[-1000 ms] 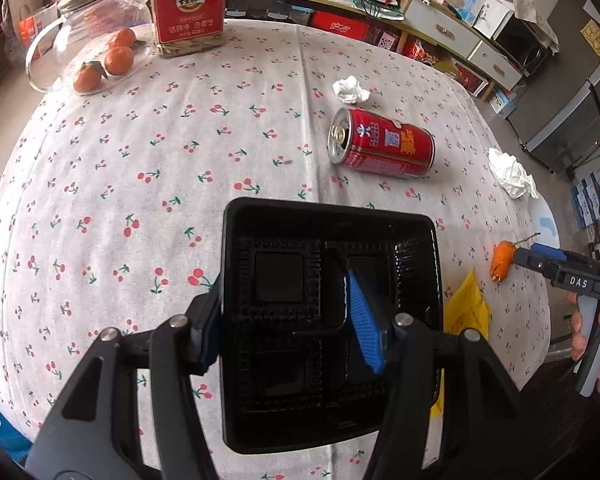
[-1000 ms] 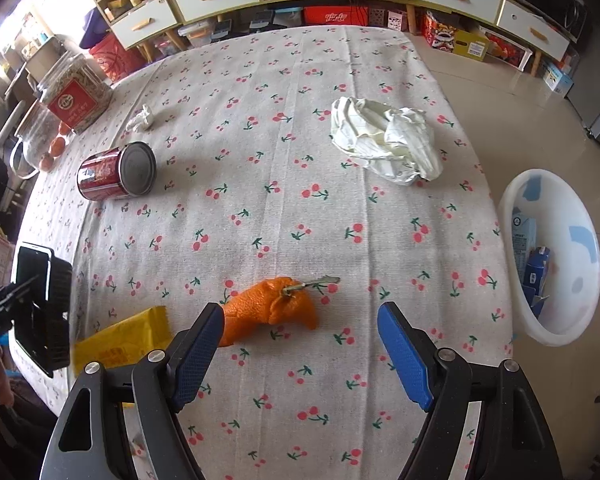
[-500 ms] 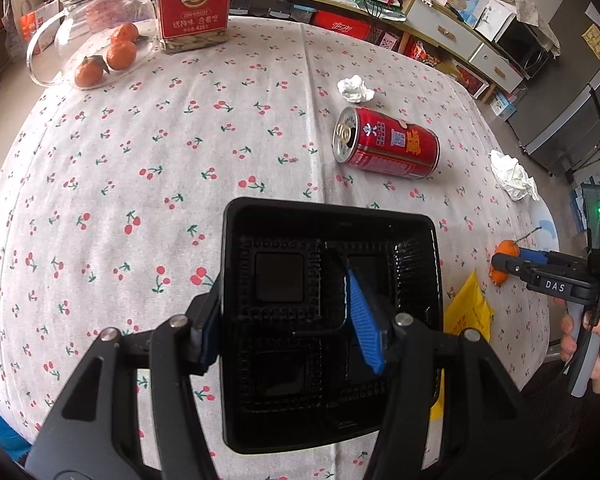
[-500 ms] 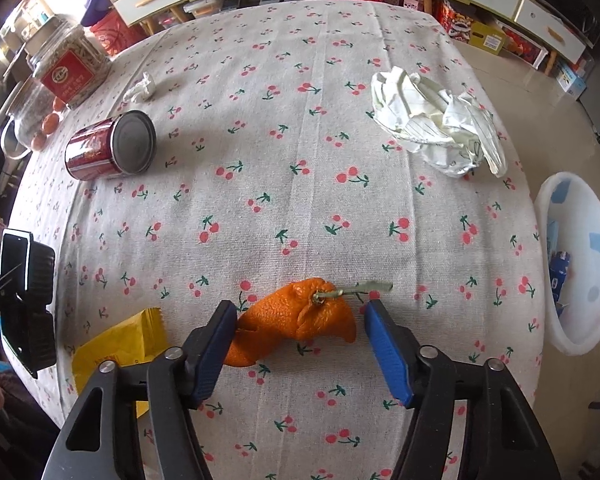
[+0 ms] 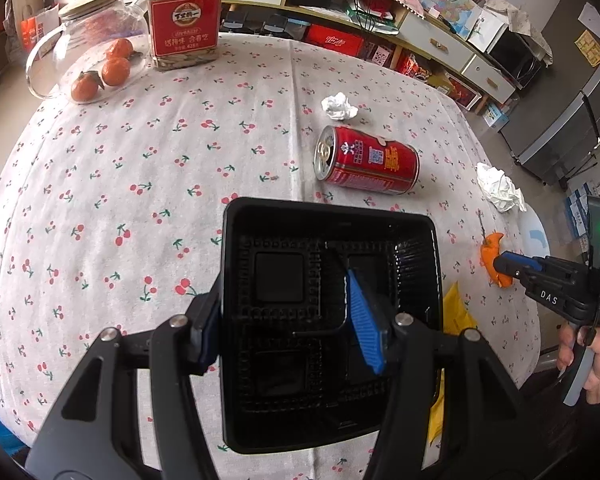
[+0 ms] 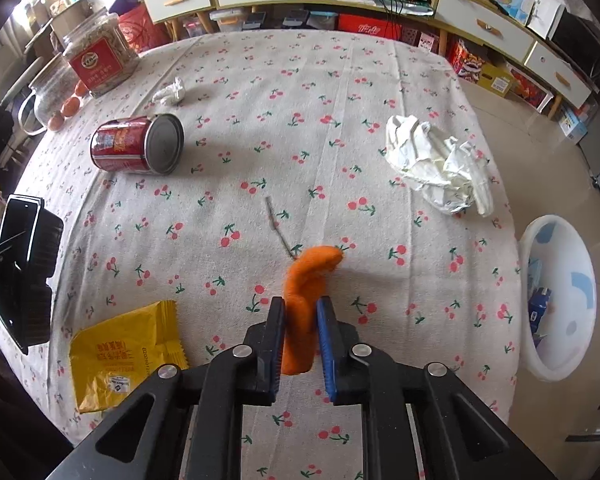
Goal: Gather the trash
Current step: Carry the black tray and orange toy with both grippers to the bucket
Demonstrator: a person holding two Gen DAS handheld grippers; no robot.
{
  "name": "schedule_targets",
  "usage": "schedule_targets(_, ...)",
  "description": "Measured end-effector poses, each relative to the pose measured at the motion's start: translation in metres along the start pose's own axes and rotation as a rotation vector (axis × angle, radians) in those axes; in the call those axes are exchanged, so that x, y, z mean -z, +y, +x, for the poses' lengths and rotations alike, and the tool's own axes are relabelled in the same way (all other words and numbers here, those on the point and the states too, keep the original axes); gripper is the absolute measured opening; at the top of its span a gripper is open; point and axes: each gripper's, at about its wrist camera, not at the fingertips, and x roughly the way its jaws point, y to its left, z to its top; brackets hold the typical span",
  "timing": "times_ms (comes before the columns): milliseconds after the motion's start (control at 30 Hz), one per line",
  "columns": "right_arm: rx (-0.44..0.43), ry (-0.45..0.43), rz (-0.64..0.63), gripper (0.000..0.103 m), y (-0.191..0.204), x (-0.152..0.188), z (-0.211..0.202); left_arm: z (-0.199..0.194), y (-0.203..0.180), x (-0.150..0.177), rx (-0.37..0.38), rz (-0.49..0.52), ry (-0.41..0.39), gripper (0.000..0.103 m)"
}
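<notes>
Cherry-printed cloth covers the round worktop (image 6: 300,92), with drawers and cluttered shelves behind it. Litter lies scattered around the red drink can (image 6: 136,145), which rests on its side: a small paper wad (image 6: 171,92) just beyond it, a large crumpled tissue (image 6: 440,164) well off to its right, a yellow snack wrapper (image 6: 124,354) at the near edge, and, between wrapper and tissue, an orange peel (image 6: 306,292).

The right tongs (image 6: 300,338) have just been closing and now pinch the peel's lower part, its curled tip sticking out past the blue pads; a thin stalk (image 6: 278,228) lies on the cloth just beyond it. Whether the peel has left the cloth is hard to tell. A white basin (image 6: 556,300) on the floor, beyond the worktop edge on the far side from the can, already holds some scraps, so it probably serves as the bin.

The left tongs (image 5: 288,320) grip one wall of a black compartment tray (image 5: 400,248), one pad outside and one inside, holding it open side up near the can, likely as a carrier for the collected trash. It looks empty so far.
</notes>
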Motion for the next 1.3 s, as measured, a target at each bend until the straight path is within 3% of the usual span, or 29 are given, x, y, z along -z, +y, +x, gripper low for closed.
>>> schedule_targets(500,-0.063,-0.006,0.073,0.013,-0.022,-0.002,-0.006,0.003,-0.018,-0.002,0.024,0.011,-0.006,0.057)
schedule_targets(667,-0.077,0.032,0.113,0.044,-0.021,-0.006,0.010,0.007,-0.018,-0.002,0.024,0.014,0.001,0.057)
schedule_targets(767,-0.051,0.049,0.089,0.041,-0.014,-0.010,0.020,0.007,-0.017,-0.001,0.023,0.011,0.003,0.057)
schedule_targets(867,-0.022,0.053,0.061,0.022,-0.010,-0.011,0.025,0.006,-0.016,0.000,0.023,0.010,0.001,0.057)
schedule_targets(933,0.006,0.043,0.036,0.019,-0.006,-0.011,0.025,0.004,-0.016,0.001,0.023,0.007,-0.005,0.057)
schedule_targets(1033,0.033,0.015,0.010,0.017,-0.003,-0.009,0.017,0.001,-0.017,-0.001,0.029,0.002,-0.014,0.057)
schedule_targets(1300,0.007,-0.066,0.054,0.017,-0.024,-0.001,-0.016,-0.003,-0.046,-0.010,0.051,0.042,-0.035,0.057)
